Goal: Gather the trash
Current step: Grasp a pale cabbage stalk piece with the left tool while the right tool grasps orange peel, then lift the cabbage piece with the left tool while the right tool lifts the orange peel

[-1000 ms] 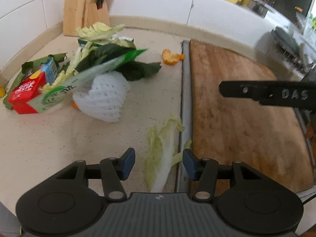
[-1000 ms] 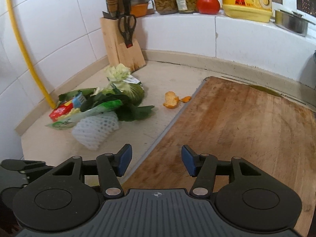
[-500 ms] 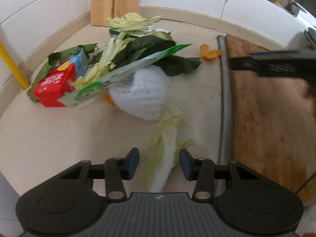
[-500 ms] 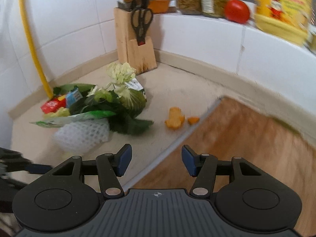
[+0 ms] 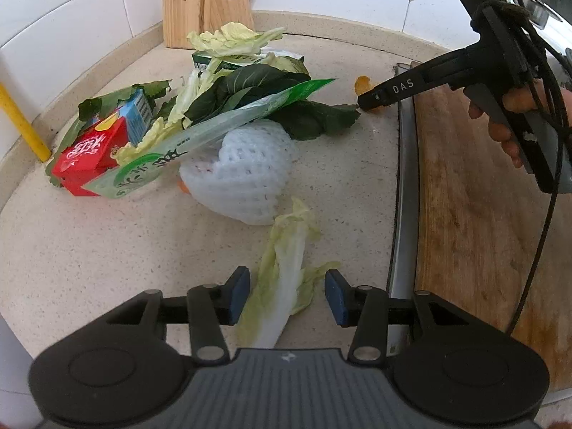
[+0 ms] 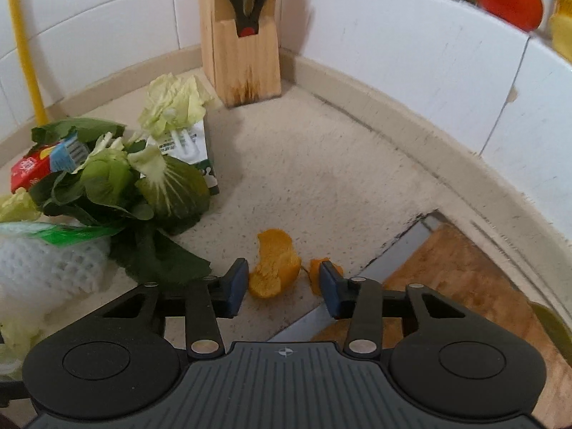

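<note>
A pale cabbage leaf (image 5: 286,279) lies flat on the counter between the blue pads of my left gripper (image 5: 287,296), which stand open on either side of it without pressing. My right gripper (image 6: 283,287) is low over a curled orange peel (image 6: 273,268); its jaws are closing, with the peel between them and clear of both pads. A smaller peel scrap (image 6: 316,271) lies by the right pad. In the left wrist view the right gripper (image 5: 370,102) reaches over that orange peel (image 5: 363,84). The trash pile holds a red carton (image 5: 89,153), a green bag (image 5: 214,128), a white foam net (image 5: 243,175) and dark leaves (image 5: 268,85).
A wooden knife block (image 6: 246,46) stands in the corner against the tiled wall. A wooden cutting board (image 5: 482,214) with a metal edge fills the right side. A yellow pipe (image 5: 21,121) runs up the left wall. A hand (image 5: 507,132) holds the right gripper's handle.
The right gripper swung left from over the cutting board down to the orange peel, and its jaws narrowed. The left gripper turned slightly and its jaws narrowed a little around the cabbage leaf.
</note>
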